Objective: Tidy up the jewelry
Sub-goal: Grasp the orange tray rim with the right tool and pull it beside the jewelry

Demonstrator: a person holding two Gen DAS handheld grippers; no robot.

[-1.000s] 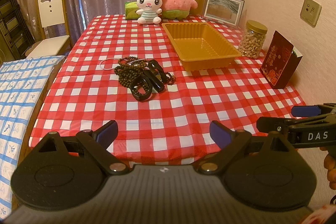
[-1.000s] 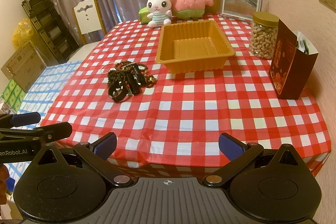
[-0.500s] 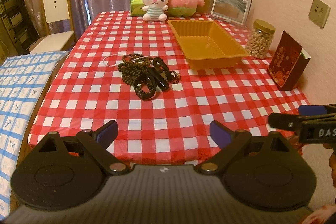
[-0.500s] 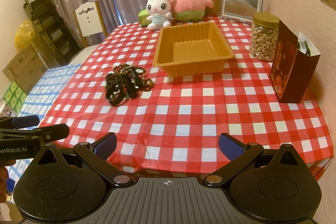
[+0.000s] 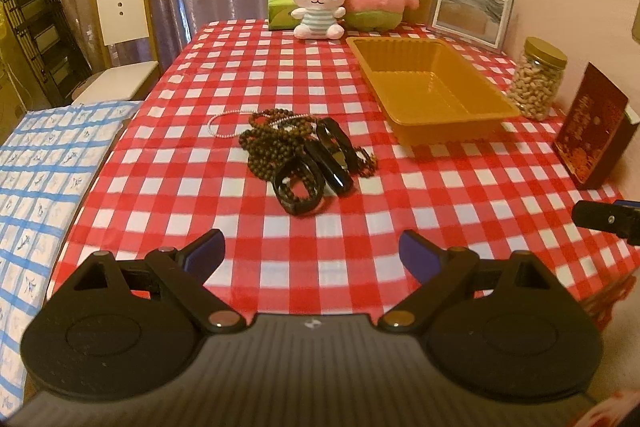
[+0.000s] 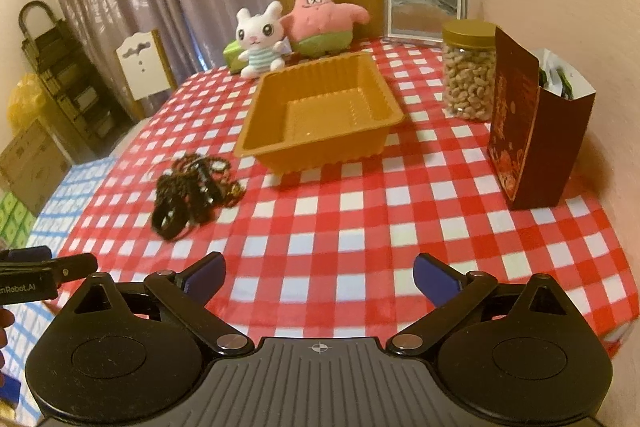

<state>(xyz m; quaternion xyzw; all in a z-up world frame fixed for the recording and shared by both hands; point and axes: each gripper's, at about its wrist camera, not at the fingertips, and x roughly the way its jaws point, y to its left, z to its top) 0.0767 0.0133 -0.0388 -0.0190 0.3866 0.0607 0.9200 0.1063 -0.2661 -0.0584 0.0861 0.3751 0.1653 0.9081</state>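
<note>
With nothing yet lifted, both tongs gape empty: left gripper (image 5: 312, 253), right gripper (image 6: 319, 275). Jewelry (image 5: 300, 157): tangled heap, mid-frame, near tray (image 5: 492, 109) at upper right. Advice: pinch one black bangle (image 5: 299, 182) at the heap's near edge, lift slowly.

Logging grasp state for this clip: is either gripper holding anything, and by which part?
Nothing is held. The left gripper and right gripper are both open and empty; the jewelry pile lies untouched on the table.
</note>
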